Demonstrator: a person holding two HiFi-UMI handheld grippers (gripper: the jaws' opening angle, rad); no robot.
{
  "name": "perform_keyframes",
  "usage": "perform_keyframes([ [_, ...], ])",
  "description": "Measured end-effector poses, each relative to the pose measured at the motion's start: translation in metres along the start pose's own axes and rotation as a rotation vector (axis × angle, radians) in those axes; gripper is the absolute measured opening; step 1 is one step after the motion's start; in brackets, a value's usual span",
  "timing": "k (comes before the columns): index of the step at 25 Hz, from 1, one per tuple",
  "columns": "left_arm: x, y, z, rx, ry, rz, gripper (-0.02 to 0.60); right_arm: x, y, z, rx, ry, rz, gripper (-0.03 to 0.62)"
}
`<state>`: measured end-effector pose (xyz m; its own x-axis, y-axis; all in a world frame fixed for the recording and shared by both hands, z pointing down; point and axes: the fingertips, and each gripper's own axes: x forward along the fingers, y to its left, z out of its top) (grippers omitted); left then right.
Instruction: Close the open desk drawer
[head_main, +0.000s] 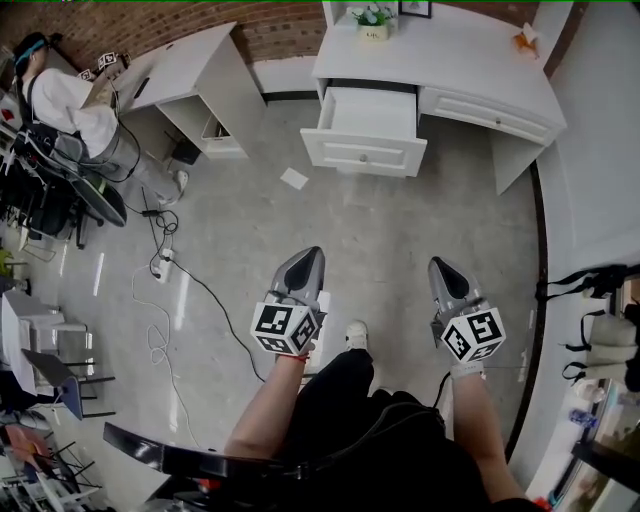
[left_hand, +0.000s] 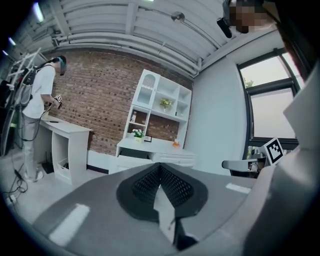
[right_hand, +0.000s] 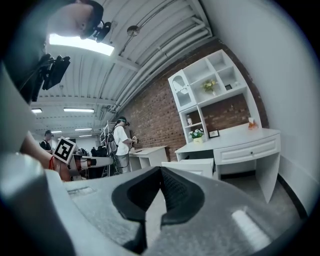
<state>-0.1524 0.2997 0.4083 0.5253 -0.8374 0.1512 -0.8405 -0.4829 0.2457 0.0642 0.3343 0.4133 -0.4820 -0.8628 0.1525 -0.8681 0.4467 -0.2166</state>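
A white desk (head_main: 470, 70) stands against the brick wall at the far side of the room. Its left drawer (head_main: 365, 125) is pulled well out, with the white front panel and small knob facing me. The desk's right drawer (head_main: 490, 110) is pushed in. My left gripper (head_main: 305, 262) and right gripper (head_main: 440, 268) hover over the grey floor well short of the desk, both shut and empty. From the right gripper (right_hand: 161, 170) view the open drawer (right_hand: 192, 167) shows ahead. The left gripper (left_hand: 160, 167) view has the desk (left_hand: 155, 147) in the distance.
A second white desk (head_main: 190, 75) stands at the far left with a person (head_main: 60, 95) beside it. Cables and a power strip (head_main: 165, 265) lie on the floor at left, a paper scrap (head_main: 294, 178) near the drawer. A potted plant (head_main: 374, 25) sits on the desk. A wall runs along the right.
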Motion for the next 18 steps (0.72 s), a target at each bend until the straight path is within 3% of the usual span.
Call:
perform_keyframes([
  [8, 0.043, 0.033, -0.001, 0.01, 0.027, -0.051, 0.003, 0.052, -0.018, 0.0, 0.049, -0.026, -0.057, 0.002],
  [18, 0.086, 0.044, -0.012, -0.017, 0.055, -0.061, 0.003, 0.086, -0.045, -0.017, 0.069, 0.028, -0.054, 0.002],
])
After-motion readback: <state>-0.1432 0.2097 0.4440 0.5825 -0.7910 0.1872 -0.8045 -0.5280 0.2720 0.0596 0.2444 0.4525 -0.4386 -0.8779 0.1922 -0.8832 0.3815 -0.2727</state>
